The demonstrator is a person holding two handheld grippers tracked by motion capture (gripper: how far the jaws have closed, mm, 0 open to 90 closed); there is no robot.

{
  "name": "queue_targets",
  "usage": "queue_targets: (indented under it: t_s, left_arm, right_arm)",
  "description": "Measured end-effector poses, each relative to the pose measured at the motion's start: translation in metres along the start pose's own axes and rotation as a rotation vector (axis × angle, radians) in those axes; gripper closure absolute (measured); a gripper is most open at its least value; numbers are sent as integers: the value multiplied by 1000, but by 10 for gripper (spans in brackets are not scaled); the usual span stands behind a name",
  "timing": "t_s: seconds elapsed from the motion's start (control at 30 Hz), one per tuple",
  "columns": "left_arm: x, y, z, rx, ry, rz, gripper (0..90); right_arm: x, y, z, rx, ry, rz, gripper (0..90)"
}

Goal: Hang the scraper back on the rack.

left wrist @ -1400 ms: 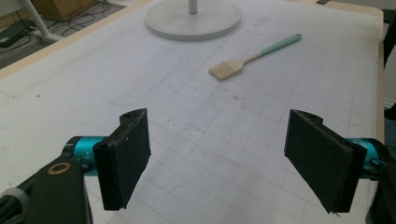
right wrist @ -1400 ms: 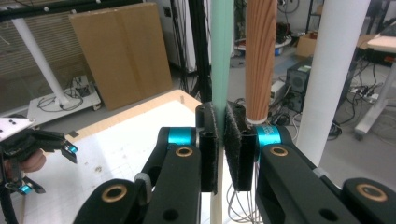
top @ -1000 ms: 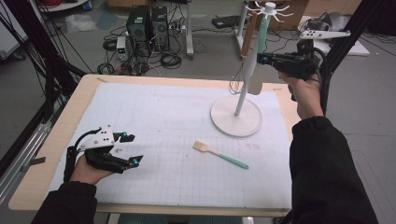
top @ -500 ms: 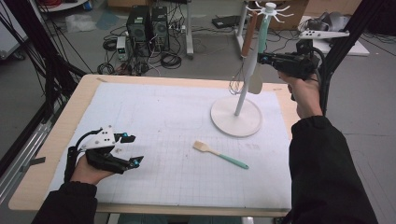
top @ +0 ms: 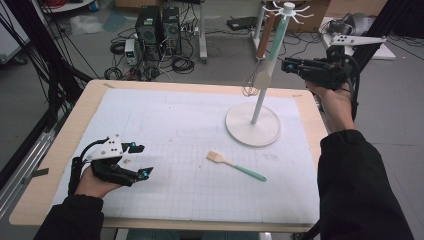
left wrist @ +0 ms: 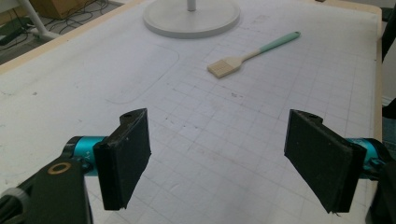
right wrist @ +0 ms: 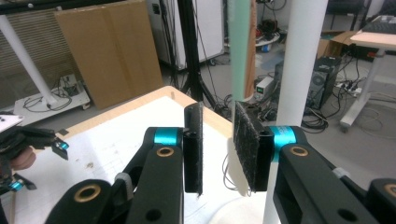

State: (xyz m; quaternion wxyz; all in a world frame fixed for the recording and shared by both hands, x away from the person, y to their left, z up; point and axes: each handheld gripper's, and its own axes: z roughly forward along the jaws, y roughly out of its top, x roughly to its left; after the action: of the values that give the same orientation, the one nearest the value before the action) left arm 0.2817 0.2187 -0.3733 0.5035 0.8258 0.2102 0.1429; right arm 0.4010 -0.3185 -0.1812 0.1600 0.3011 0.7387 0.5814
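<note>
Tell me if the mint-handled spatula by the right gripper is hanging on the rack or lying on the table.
Hanging. The mint-handled spatula dangles from the white hook rack, clear of the table; the right gripper sits beside it with its jaws just opened.

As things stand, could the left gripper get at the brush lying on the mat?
Probably yes. The left gripper rests on the mat with jaws wide open, and the brush lies flat ahead of it with bare mat between. The rack base stands beyond, clear of the path.
</note>
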Motion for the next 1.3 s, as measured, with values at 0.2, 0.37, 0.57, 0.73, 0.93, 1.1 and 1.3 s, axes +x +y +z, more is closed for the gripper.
queue_targets:
  t_s: [0.2, 0.37, 0.57, 0.73, 0.93, 1.1, 1.3]
  left_arm:
    - [0, 0, -1, 1, 2, 0, 227]
    - [1, -1, 0, -1, -3, -2, 228]
    - [1, 0, -1, 1, 0, 4, 228]
    - [1, 0, -1, 0, -3, 0, 227]
    - [2, 0, -1, -2, -6, 0, 228]
    - [2, 0, -2, -6, -4, 0, 227]
    - [2, 0, -2, -5, -1, -1, 227]
  right_arm:
    - [6, -1, -8, -1, 22, -19, 766]
    - [11, 1, -13, -3, 45, -38, 853]
    - [12, 4, -11, -3, 74, -41, 891]
    - [13, 12, -9, 4, 84, -51, 892]
    - [16, 26, -12, 0, 87, -63, 891]
    - [17, 34, -16, -6, 87, -73, 892]
    - [18, 46, -17, -5, 89, -81, 892]
